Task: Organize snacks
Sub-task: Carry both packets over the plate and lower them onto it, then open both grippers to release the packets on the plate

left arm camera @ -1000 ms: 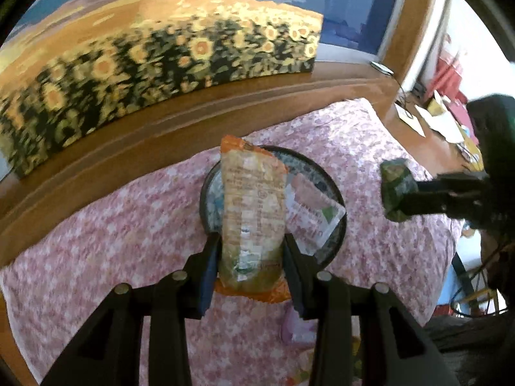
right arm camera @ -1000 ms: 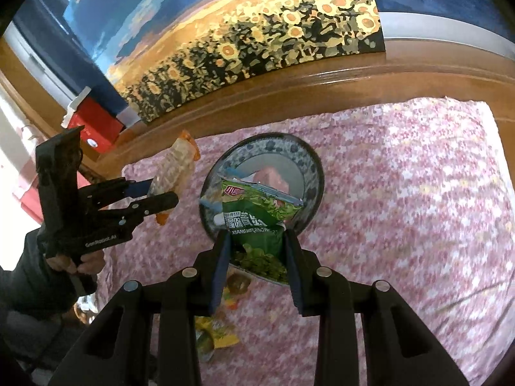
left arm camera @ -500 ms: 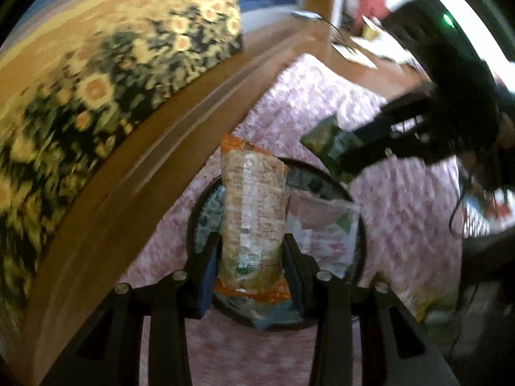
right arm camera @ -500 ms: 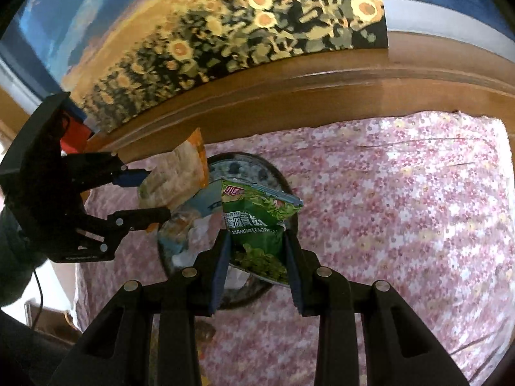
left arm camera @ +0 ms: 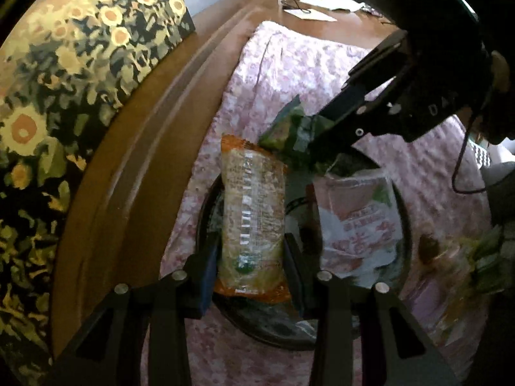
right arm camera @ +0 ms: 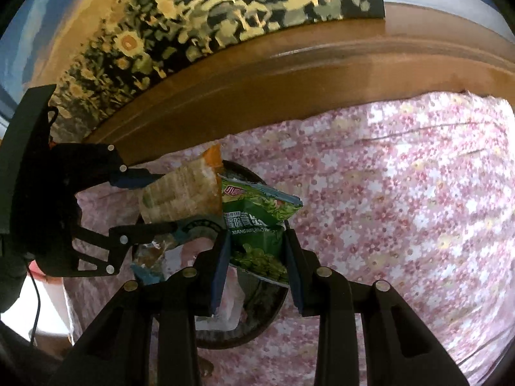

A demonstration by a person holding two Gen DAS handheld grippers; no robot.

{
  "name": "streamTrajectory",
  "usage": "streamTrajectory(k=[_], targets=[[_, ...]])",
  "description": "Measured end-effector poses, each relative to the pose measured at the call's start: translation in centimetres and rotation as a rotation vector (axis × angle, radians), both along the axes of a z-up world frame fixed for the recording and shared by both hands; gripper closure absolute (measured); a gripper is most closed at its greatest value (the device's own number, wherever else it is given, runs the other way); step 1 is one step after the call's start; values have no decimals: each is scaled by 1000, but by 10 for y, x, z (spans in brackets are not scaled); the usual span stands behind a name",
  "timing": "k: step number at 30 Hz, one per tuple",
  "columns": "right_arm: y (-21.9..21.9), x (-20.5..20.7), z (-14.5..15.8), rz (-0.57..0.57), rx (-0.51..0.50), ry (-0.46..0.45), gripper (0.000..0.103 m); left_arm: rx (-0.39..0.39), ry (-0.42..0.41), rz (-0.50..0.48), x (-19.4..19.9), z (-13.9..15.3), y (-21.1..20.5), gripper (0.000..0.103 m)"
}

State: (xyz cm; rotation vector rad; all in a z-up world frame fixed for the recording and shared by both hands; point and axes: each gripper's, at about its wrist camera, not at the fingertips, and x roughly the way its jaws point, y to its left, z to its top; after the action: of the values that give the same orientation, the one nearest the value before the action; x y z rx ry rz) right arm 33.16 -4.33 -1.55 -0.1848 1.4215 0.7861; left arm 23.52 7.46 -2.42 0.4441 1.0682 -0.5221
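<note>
I see sunflower-field painted canvas [right arm camera: 199, 16] leaning behind brown wooden desk [right arm camera: 289, 74]; pink floral tablecloth [right arm camera: 402, 193] covers desk; bright daylight at right.

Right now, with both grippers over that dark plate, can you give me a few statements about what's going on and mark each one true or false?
1. The left gripper holds an orange-edged snack packet. True.
2. The right gripper is empty. False: it is shut on a green snack packet.
3. Both held packets hang above the dark plate. True.
4. The plate is bare. False: a pink and white packet already lies in it.
5. The plate sits on a pink flowered cloth. True.
6. The picture behind the wooden ledge shows a beach. False: the painting shows sunflowers.
</note>
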Motion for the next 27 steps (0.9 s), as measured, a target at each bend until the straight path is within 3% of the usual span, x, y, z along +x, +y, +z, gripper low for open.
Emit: streamTrajectory(k=[3, 6, 8, 11, 13, 15, 17, 27], targets=[[6, -1, -5, -17, 1, 7, 69, -5, 15, 1, 3, -3, 3, 62], [12, -2, -8, -18, -4, 7, 69, 4, 12, 5, 6, -3, 5, 54], [12, -2, -7, -8, -3, 1, 69, 4, 13, 29, 8, -2, 9, 39], [18, -4, -8, -8, 11, -4, 69, -2, 12, 65, 8, 1, 14, 25], [20, -3, -6, -7, 21, -13, 63, 6, 10, 78, 7, 3, 15, 22], [21, -1, -4, -2, 42, -3, 39, 2, 2, 85, 4, 7, 16, 18], [23, -1, 0, 3, 43, -24, 30, -9, -1, 100, 2, 10, 18, 14], [11, -1, 11, 5, 44, -36, 29, -35, -24, 168, -9, 27, 20, 5]])
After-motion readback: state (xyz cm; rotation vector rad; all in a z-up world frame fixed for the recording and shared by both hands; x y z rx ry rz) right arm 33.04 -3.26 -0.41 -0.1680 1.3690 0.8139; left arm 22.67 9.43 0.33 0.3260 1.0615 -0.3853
